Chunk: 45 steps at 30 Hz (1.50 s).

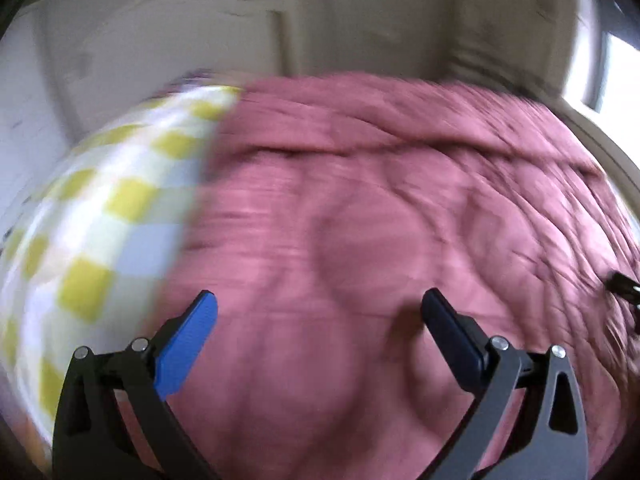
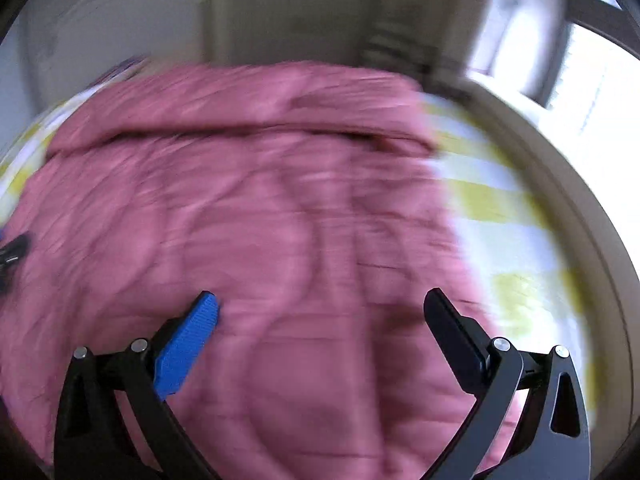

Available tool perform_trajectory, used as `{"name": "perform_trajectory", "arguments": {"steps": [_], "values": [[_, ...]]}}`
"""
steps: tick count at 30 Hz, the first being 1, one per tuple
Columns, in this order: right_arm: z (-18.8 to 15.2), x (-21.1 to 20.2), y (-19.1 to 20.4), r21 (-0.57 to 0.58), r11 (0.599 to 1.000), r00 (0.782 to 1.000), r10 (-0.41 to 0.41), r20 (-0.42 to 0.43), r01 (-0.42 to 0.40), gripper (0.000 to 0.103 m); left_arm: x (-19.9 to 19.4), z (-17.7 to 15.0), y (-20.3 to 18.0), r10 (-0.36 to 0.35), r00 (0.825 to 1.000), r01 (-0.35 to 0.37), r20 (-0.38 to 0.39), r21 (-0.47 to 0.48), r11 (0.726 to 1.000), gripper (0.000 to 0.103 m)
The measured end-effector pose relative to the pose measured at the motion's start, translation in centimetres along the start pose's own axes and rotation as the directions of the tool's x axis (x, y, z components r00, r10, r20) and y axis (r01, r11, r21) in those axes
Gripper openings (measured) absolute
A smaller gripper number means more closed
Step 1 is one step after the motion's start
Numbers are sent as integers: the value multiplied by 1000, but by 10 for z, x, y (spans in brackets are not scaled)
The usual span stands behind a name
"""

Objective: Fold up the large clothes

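Fabric of the pink garment (image 1: 360,220) looks soft, limp and light, spread wrinkled over the checked sheet (image 1: 100,220). Left gripper (image 1: 320,312) and right gripper (image 2: 320,312) hover above it, jaws spread, empty; near hem corners seem best holds.

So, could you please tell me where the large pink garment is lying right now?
The large pink garment lies spread over the yellow-checked cover, filling both wrist views beneath both open grippers.

Left tool (image 1: 320,308) and right tool (image 2: 322,308) both spread wide, 2 fingers apart, gripping nothing.
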State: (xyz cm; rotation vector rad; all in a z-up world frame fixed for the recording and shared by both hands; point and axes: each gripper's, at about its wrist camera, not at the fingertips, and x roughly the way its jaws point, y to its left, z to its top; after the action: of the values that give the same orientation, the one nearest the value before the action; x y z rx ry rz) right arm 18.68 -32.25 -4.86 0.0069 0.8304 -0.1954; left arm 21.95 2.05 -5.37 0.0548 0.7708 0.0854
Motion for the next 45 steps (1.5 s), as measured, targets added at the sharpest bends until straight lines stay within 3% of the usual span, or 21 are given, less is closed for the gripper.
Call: {"name": "perform_trajectory", "arguments": {"steps": [2,3,5,8,11,14,15,18,19,22,24,25,28,31,33,34,35,38,40,43,45], "values": [[-5,3,-26,86,994,998,-60,-13,61,98,-6,-6,27,50,999,-49,5,-83,995,101],[-9,11,-42,139,988,997,-62,-44,67,98,-4,-6,36,37,999,-38,-13,-112,993,101],[-12,20,-61,237,971,997,35,-75,-16,99,7,-5,50,-10,998,-1,-60,-176,984,101],[-9,13,-56,195,980,998,-30,-50,39,98,10,-6,51,12,996,-28,-88,-181,983,101],[-7,-4,-30,109,994,1000,5,15,-7,98,-14,-5,28,-10,1000,11,8,-111,994,101],[-12,-22,14,-60,992,991,119,55,-115,98,-46,-13,-4,-143,986,142,89,10,990,101],[-9,-19,27,-111,984,989,144,42,-139,98,-52,-16,-16,-159,983,154,93,55,986,101],[-21,3,66,-257,952,986,154,-67,-166,98,-44,-31,-58,-94,994,76,59,251,965,101],[-23,3,65,-232,956,984,177,-30,-179,99,-29,-38,-69,-48,999,50,-12,303,952,101],[-24,6,55,-176,962,978,201,-62,-209,99,-27,-31,-56,-95,995,98,-26,242,965,101],[-26,-5,51,-172,970,985,165,-54,-172,98,-13,-26,-42,-152,983,168,-103,170,971,101],[-26,-13,46,-164,976,989,140,-44,-145,98,-11,-23,-32,-166,981,178,-97,123,976,101],[-30,-30,17,-90,994,998,68,-17,-69,98,-19,-22,8,-62,998,62,-29,11,998,101],[-39,-21,-28,47,999,999,1,-50,1,99,-16,-28,46,14,999,-18,-43,-95,995,101],[-45,-16,-46,118,992,997,58,-59,-51,99,-3,-31,66,-14,993,-4,-113,-160,987,101],[-47,-17,-48,123,991,997,58,-52,-51,99,-1,-31,72,-64,991,38,-120,-205,978,101],[-47,-19,-44,103,994,998,35,-57,-29,99,-4,-30,74,-54,994,31,-100,-218,975,101],[-43,-30,-30,62,998,999,0,-44,3,99,-13,-28,59,-41,997,30,-67,-164,986,101],[-41,-47,-11,5,998,998,62,14,-62,99,-33,-30,47,-77,997,79,26,-132,988,101],[-47,-68,26,-136,980,986,154,67,-143,98,-64,-34,7,-146,982,144,122,24,989,101],[-55,-70,52,-243,951,977,208,45,-191,98,-76,-44,-25,-167,975,142,143,170,975,101]]}}
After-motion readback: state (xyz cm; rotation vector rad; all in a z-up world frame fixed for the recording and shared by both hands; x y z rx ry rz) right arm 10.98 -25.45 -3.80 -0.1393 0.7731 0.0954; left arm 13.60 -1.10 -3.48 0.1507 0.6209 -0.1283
